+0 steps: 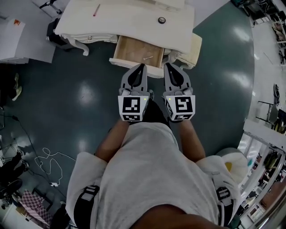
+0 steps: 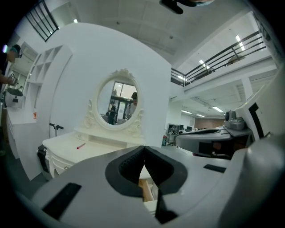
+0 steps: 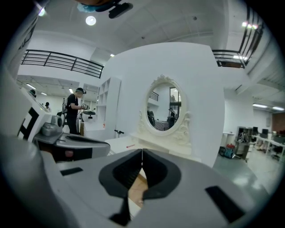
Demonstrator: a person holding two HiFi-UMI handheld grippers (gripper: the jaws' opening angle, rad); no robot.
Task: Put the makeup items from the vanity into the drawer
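Observation:
In the head view a white vanity [image 1: 129, 27] stands ahead with its wooden drawer [image 1: 134, 50] pulled out. A small pale stick [image 1: 148, 57] lies in the drawer. On the vanity top rest a red pencil-like stick [image 1: 96, 10] and a round dark compact [image 1: 161, 20]. My left gripper [image 1: 142, 66] and right gripper [image 1: 166, 65] hover side by side just short of the drawer's front edge, both shut and empty. The left gripper view shows my left gripper [image 2: 144, 149] with jaws touching and the red stick [image 2: 80, 145] beyond. In the right gripper view my right gripper [image 3: 142, 154] is likewise shut.
An oval mirror [image 3: 165, 108] rises at the vanity's back. A white cabinet [image 1: 18, 36] stands at the left, cables [image 1: 49, 165] trail on the dark floor, and a chair [image 1: 268, 112] sits at the right. A person [image 3: 73, 111] stands far back left.

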